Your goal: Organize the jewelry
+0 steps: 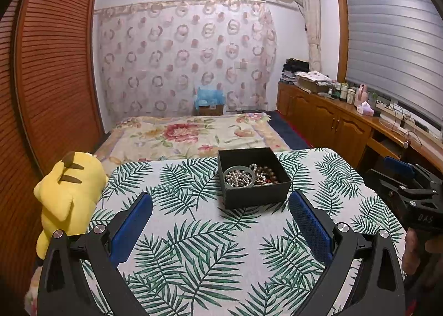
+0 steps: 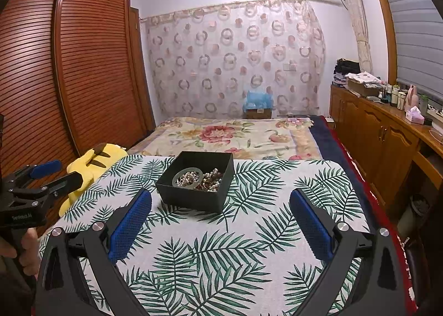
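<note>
The left wrist view shows the left tongs (image 1: pixel 220 222) with the blue pads wide apart and nothing between them. At its right edge it also shows the right tongs (image 1: pixel 398 169) from the side, held by a hand (image 1: pixel 415 249). The right wrist view shows the right tongs (image 2: pixel 220 219) from behind, also wide apart and empty. At its left edge the left tongs (image 2: pixel 52 175) appear, with their two fingers apart, and a hand (image 2: pixel 26 244) holds their grip.

A black box (image 1: pixel 253 177) stands on the table (image 1: pixel 193 246), which has a cloth with green leaves. In the box lie a pale green bangle (image 1: pixel 238 176), white pearls (image 1: pixel 237 177) inside the bangle, and brown beads (image 1: pixel 265 172) beside it. The right wrist view shows the same box (image 2: pixel 193 194) turned with one corner to the camera, and the bangle (image 2: pixel 188 177) is on its left side.

The box is ahead of both tongs, near but not touching. From the left tongs it is slightly to the right of the middle; from the right tongs it is slightly to the left.

A yellow plush toy (image 1: pixel 66 197) lies at the left edge of the table. Only the left view shows most of its body.
</note>
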